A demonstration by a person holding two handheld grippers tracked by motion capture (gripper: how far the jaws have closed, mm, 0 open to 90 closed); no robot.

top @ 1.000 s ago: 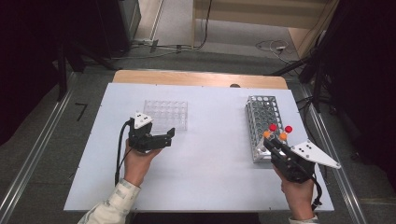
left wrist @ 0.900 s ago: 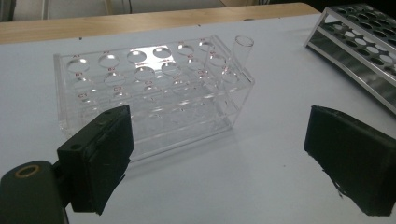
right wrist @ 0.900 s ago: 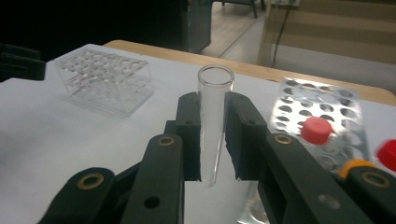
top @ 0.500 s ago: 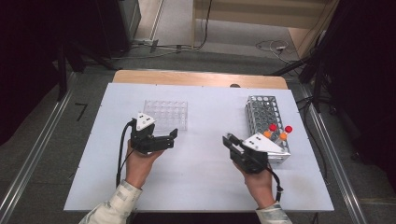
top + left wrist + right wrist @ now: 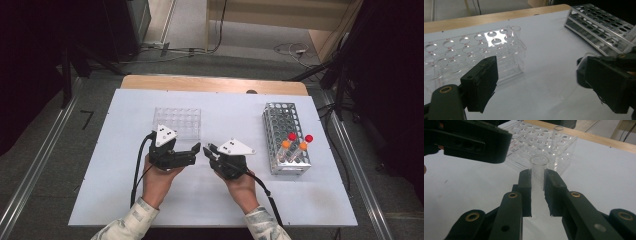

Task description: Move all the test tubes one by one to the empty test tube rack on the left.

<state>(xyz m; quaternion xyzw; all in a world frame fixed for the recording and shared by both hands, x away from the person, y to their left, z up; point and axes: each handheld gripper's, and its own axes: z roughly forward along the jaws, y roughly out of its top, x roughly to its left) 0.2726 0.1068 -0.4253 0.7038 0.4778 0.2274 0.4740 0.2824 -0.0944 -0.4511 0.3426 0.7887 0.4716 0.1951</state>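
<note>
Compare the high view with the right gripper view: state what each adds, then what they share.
High view: a silver perforated metal rack holding red- and orange-capped tubes. Right gripper view: a clear uncapped tube clamped between the right gripper's black fingers. Shared: the clear plastic tube rack, the left gripper and the white tabletop.

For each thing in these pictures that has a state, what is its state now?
Left gripper: jaws open, nothing between them.
Right gripper: shut on clear uncapped glass tube.
Clear plastic tube rack: upright on the table, one open tube at its corner.
Metal mesh tube rack: upright, holds tubes with two orange and two red caps.
</note>
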